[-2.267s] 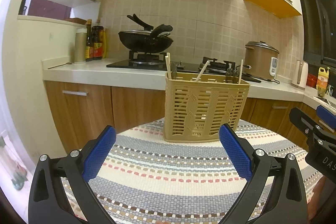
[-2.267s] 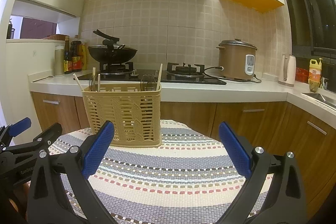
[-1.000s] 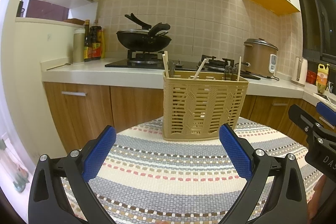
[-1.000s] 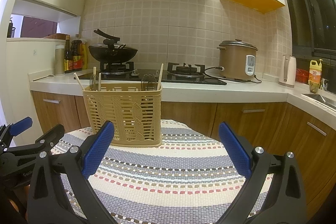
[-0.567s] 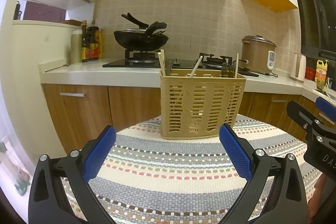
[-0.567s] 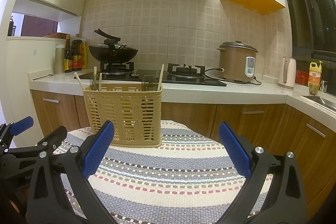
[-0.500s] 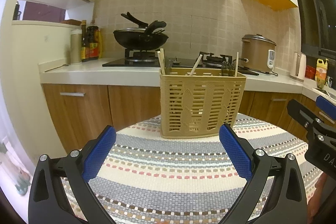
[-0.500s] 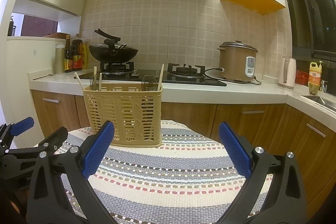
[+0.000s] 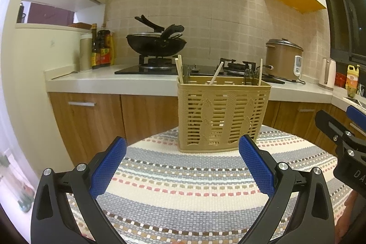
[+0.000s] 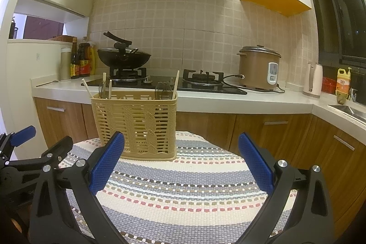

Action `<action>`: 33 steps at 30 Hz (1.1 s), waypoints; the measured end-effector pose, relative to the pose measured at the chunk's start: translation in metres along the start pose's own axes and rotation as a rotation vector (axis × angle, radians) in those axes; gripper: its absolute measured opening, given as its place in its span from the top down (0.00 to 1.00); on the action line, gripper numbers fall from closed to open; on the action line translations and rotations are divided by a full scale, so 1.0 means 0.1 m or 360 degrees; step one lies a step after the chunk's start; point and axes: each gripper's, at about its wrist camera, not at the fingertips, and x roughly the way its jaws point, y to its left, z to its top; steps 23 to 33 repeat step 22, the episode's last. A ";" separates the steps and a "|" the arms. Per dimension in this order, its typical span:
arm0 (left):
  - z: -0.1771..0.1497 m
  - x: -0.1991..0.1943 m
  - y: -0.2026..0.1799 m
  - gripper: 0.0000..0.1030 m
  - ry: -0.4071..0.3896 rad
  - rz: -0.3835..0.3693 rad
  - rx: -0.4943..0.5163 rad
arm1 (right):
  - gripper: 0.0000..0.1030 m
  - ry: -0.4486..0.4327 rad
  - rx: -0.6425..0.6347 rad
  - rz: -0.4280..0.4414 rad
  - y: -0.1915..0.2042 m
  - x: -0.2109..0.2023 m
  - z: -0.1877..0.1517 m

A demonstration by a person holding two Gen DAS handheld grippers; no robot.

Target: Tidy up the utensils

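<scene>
We've got the left gripper (image 9: 181, 164) and right gripper (image 10: 180, 161) both hovering over the striped tablecloth (image 9: 183, 186), jaws spread wide and holding nothing. The beige slotted utensil basket (image 9: 220, 117) stands upright near the table's far edge, well ahead of both grippers. About 4 wooden chopsticks (image 10: 175, 84) poke out of it, plus some clear spoons (image 10: 162, 90).

A beige utensil basket (image 9: 223, 116) stood alone at the far side of the striped mat (image 9: 183, 180), chopsticks (image 9: 179, 71) jutting above its rim. Bare mat lay between it and both wide-spread grippers, left gripper (image 9: 181, 167) and right gripper (image 10: 180, 164), flanking the approach.
</scene>
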 end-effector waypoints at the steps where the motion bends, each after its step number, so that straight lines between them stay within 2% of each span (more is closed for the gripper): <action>1: 0.00 0.00 0.00 0.07 0.0000 0.0009 0.0004 | 0.08 0.0001 -0.0001 -0.0002 0.00 0.00 0.00; 7: 0.01 0.01 -0.01 0.07 0.0013 0.0047 0.0013 | 0.08 0.0000 -0.0005 -0.0004 0.01 0.00 0.00; 12: 0.02 -0.02 0.02 0.08 -0.0027 0.0108 0.0008 | 0.08 0.0003 -0.0005 -0.0003 0.01 0.00 0.00; 19: 0.02 0.03 0.09 0.07 0.0039 0.0039 -0.0066 | 0.08 0.0003 -0.0005 -0.0002 0.01 0.00 0.00; 33: 0.01 0.06 0.10 0.07 0.0063 0.0040 -0.0078 | 0.08 0.0008 0.0000 -0.0001 0.02 0.02 0.00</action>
